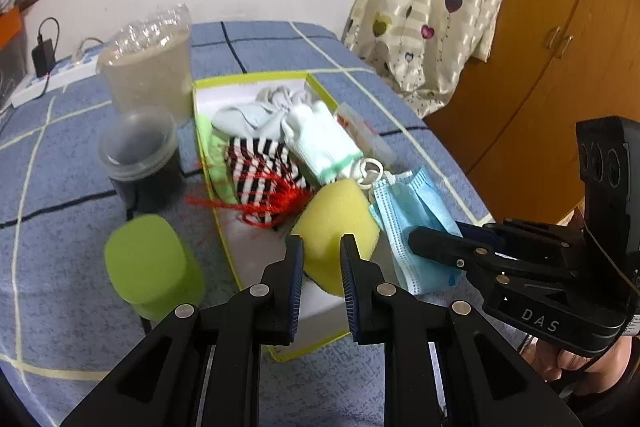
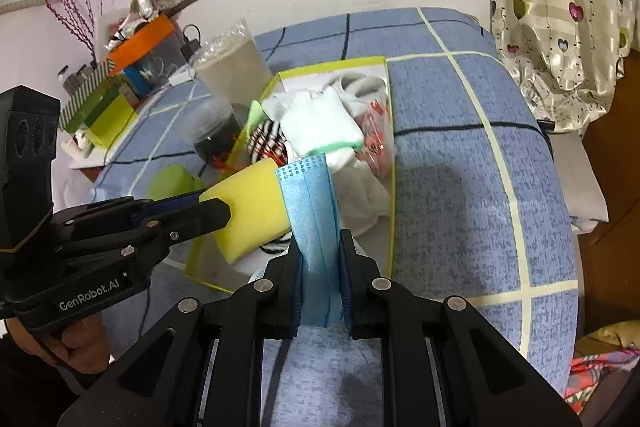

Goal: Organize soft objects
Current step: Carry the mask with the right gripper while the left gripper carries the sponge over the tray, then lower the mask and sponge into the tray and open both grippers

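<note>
Left tongs grip a yellow sponge between narrowly parted pads, over the near end of a lime-edged box. Right tongs clamp a blue mask, pads pressed on its folded body, just right of the sponge. Both items touch. Inside the box lie a striped cloth with red threads, a white glove and a pale sock. A green sponge sits on the blue checked cover, left of the box, near a dark lidded tub.
</note>
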